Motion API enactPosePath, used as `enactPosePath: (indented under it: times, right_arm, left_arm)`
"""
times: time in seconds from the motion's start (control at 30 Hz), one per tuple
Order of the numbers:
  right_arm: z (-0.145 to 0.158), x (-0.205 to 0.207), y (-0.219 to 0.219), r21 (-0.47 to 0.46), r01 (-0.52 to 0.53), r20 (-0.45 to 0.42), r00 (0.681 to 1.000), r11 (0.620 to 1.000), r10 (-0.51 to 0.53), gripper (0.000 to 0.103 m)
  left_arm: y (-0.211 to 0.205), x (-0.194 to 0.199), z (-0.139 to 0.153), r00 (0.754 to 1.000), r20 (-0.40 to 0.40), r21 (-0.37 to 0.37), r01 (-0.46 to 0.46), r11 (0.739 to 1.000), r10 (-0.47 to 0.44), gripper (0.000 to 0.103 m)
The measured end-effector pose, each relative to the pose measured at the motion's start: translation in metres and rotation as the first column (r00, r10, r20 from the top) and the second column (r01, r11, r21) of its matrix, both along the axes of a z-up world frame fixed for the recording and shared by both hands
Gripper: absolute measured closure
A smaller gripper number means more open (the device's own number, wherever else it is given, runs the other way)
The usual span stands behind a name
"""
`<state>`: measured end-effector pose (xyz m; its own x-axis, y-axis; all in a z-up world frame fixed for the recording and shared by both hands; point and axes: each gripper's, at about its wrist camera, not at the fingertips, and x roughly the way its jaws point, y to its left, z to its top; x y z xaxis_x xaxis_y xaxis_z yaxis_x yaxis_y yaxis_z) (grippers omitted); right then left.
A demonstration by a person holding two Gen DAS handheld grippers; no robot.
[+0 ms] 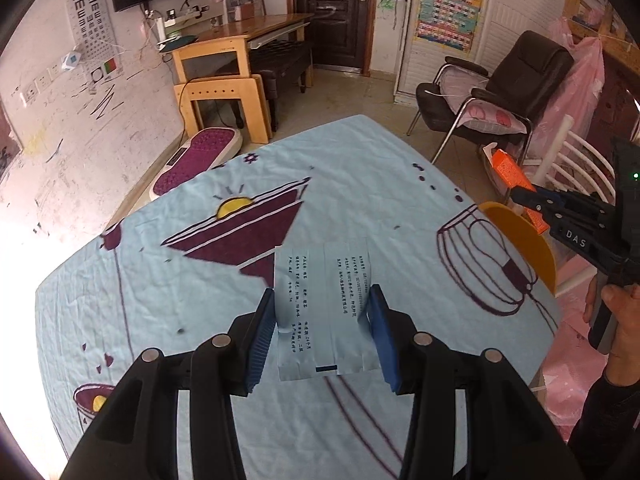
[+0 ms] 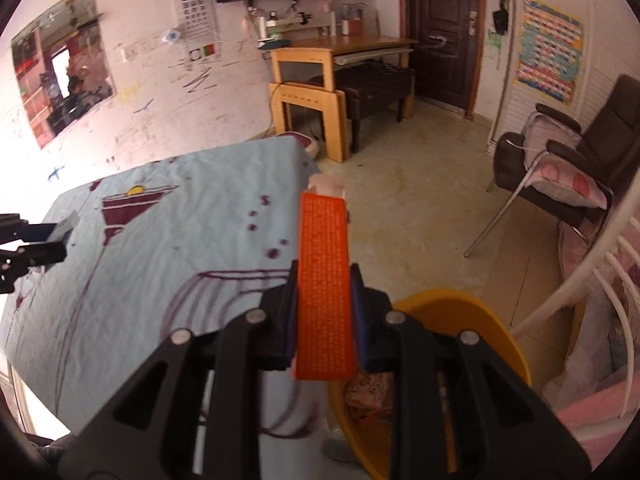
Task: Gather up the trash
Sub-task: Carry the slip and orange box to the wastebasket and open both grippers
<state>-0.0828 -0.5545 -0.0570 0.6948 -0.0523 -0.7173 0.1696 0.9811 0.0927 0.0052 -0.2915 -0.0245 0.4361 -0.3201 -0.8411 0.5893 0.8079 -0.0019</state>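
Both claws are loaded. The left claw [image 1: 322,332] is clamped on a pale blue printed sachet [image 1: 326,308] above the cloth-covered counter [image 1: 200,280], which shows no other litter. The right claw [image 2: 324,312] pinches an orange carton [image 2: 325,280] beside the yellow bin [image 2: 480,320]; some wrappers already lie inside. Both pieces remain to be dropped.

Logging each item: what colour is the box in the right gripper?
Orange box, covered in fine print; clearest in the right wrist view.
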Motion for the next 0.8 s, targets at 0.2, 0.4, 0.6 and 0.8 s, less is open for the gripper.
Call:
enactPosePath:
  times: [0.2, 0.4, 0.6, 0.8]
  right_arm:
    - [-0.046, -0.023, -0.066, 0.036, 0.146, -0.068, 0.987, 0.989, -0.143, 0.082]
    - [-0.082, -0.032, -0.097, 0.071, 0.198, -0.122, 0.974, 0.978, -0.189, 0.082]
    - [-0.1, -0.04, -0.117, 0.088, 0.235, -0.16, 0.962, 0.968, -0.219, 0.054]
    - [-0.1, -0.06, -0.141, 0.138, 0.293, -0.116, 0.954, 0.946, -0.278, 0.039]
  left_arm:
    - [-0.068, -0.015, 0.002, 0.996, -0.001, -0.007, 0.088, 0.996, -0.088, 0.06]
    - [-0.132, -0.035, -0.003, 0.985, -0.016, -0.01, 0.169, 0.986, -0.169, 0.06]
    - [-0.191, -0.053, -0.017, 0.969, -0.052, -0.022, 0.239, 0.971, -0.24, 0.06]
    - [-0.241, -0.068, -0.042, 0.954, -0.088, -0.014, 0.287, 0.958, -0.287, 0.06]
